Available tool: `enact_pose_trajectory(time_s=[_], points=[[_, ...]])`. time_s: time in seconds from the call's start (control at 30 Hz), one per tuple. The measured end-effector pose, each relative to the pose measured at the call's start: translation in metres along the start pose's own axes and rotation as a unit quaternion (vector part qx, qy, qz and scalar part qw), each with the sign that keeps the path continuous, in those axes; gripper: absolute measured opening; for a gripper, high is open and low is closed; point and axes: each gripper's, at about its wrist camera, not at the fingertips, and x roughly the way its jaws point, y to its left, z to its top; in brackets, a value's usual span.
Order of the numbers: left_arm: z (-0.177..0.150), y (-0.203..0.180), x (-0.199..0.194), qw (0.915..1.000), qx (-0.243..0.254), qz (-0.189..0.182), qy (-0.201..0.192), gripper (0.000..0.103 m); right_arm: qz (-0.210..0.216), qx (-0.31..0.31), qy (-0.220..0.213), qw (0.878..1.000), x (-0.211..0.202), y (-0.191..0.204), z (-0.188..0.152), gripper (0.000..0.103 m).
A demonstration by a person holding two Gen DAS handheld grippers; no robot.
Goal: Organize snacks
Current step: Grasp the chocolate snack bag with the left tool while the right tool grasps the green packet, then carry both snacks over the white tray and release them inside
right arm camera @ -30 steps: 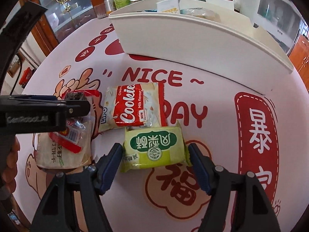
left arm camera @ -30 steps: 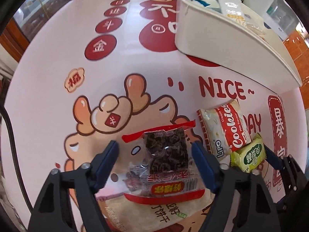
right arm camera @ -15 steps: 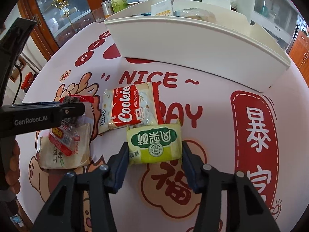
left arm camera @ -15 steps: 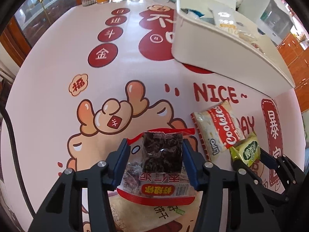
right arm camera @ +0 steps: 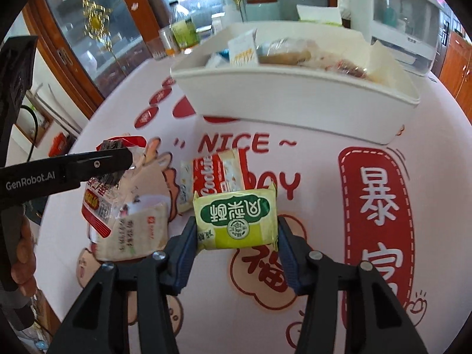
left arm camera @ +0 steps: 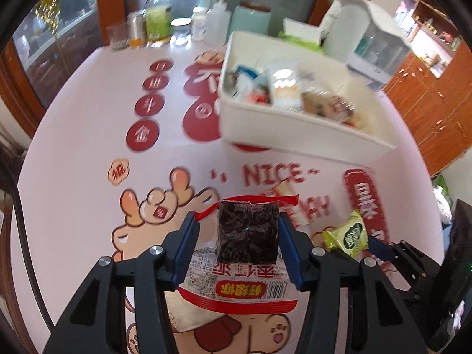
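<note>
Blue-padded left gripper (left arm camera: 236,244) was clamped on a red-trimmed clear snack pack (left arm camera: 244,265) with a dark block inside, pads pressing both sides, pack lifted clear of the tablecloth (left arm camera: 88,177). Right gripper (right arm camera: 236,244) was clamped on a green pastry packet (right arm camera: 236,218), pads tight on its 2 short edges, packet also off the cloth.

Landmark: white bin (right arm camera: 295,100).
- Both held packs sat on the near side of the bin, well apart from it, with the "NICE" print between.
- Cookies pack (right arm camera: 215,174) lay flat on the cloth near the bin's front wall, just behind the green packet, not held.
- Beige cracker bag (right arm camera: 132,233) lay further from the bin, below the left gripper's pack.
- Bin already held several wrapped snacks, blurred, cannot tell which.
- Bottles and jars (left arm camera: 156,20) stood beyond the bin's far left corner; a white appliance (left arm camera: 368,35) stood behind it.

A hand (right arm camera: 23,253) gripped the left tool's handle.
</note>
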Motion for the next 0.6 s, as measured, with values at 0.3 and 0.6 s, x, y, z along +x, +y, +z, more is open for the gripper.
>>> enact_pose_trajectory(time_s=[0.3, 0.6], points=[[0.043, -0.040, -0.056, 0.9966, 0.058, -0.024, -0.054, 0.052, -0.013, 0.007, -0.059, 0.998, -0.050, -0.017, 0.025, 0.051], [0.116, -0.080, -0.115, 0.9851, 0.103, -0.027, -0.135, 0.052, -0.070, -0.012, -0.167, 0.983, -0.126, -0.039, 0.097, 0.051]])
